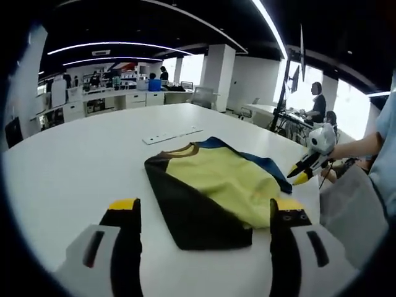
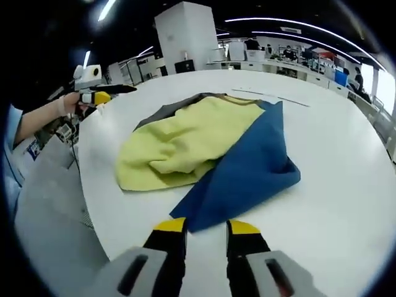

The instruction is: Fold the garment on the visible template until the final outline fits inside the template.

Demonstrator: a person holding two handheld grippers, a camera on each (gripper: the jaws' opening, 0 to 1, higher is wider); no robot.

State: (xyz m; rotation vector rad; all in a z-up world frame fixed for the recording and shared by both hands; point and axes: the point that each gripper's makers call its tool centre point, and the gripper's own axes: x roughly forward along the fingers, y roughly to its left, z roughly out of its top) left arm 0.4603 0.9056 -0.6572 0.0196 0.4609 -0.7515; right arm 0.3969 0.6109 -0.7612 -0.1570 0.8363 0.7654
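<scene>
The garment (image 1: 216,185) lies crumpled on the round white table (image 1: 80,161), with a yellow middle, a black panel on the near side and blue cloth behind. My left gripper (image 1: 207,207) stands open, wide apart, just short of the black panel. In the right gripper view the garment (image 2: 204,148) shows yellow on the left and blue on the right. My right gripper (image 2: 206,227) is open, its jaws a little apart, with the corner of the blue cloth (image 2: 247,167) lying between the tips. The right gripper (image 1: 312,162) is beside the garment's blue edge, and the left gripper (image 2: 99,96) is at the table's rim.
A flat white strip (image 1: 173,135) lies on the table beyond the garment, also seen as a thin white strip (image 2: 272,96). A person's forearm (image 1: 359,145) reaches in from the right. Desks, pillars and people fill the office behind. A grey chair (image 2: 55,204) sits by the table edge.
</scene>
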